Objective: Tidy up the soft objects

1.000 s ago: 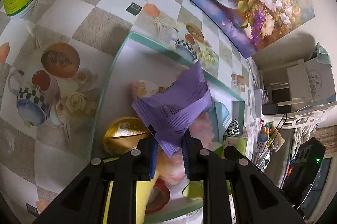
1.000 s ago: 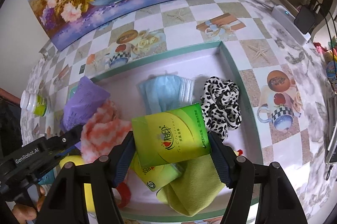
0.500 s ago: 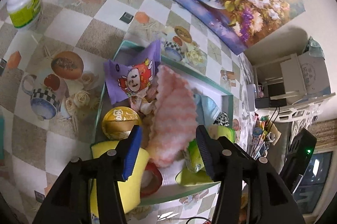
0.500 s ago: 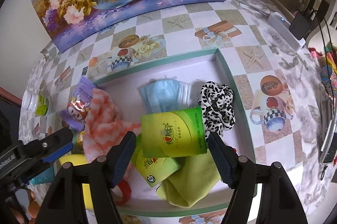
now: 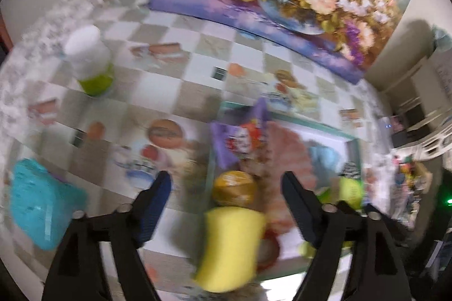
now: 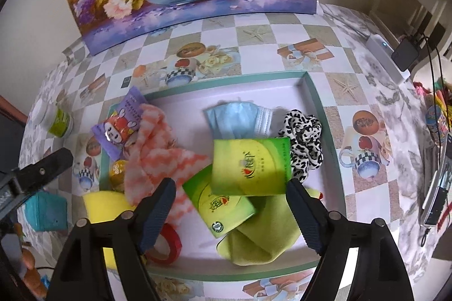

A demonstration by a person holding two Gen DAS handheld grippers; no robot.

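In the tray [image 6: 325, 114] on the table [image 6: 254, 35], left to right: purple snack packet [image 6: 121, 125] on the rim, limp pink cloth [image 6: 158, 148], thin blue mask [image 6: 237, 120], slick green tissue packs [image 6: 251, 165], spotted scrunchie [image 6: 305, 140] — all judged light; pinch cloth at a fold. Left gripper [image 5: 226, 182] and right gripper [image 6: 230, 185] hover with fingers wide, empty — a hard tape roll [image 6: 166, 244] and yellow sponge [image 6: 104, 205] crowd the near-left corner.

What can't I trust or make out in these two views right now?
- Left wrist view: motion blur smears everything; the purple packet print is unreadable.
- Right wrist view: the red tape roll is partly hidden behind a gripper finger.
- Right wrist view: the lower green tissue pack is half covered by the upper one.
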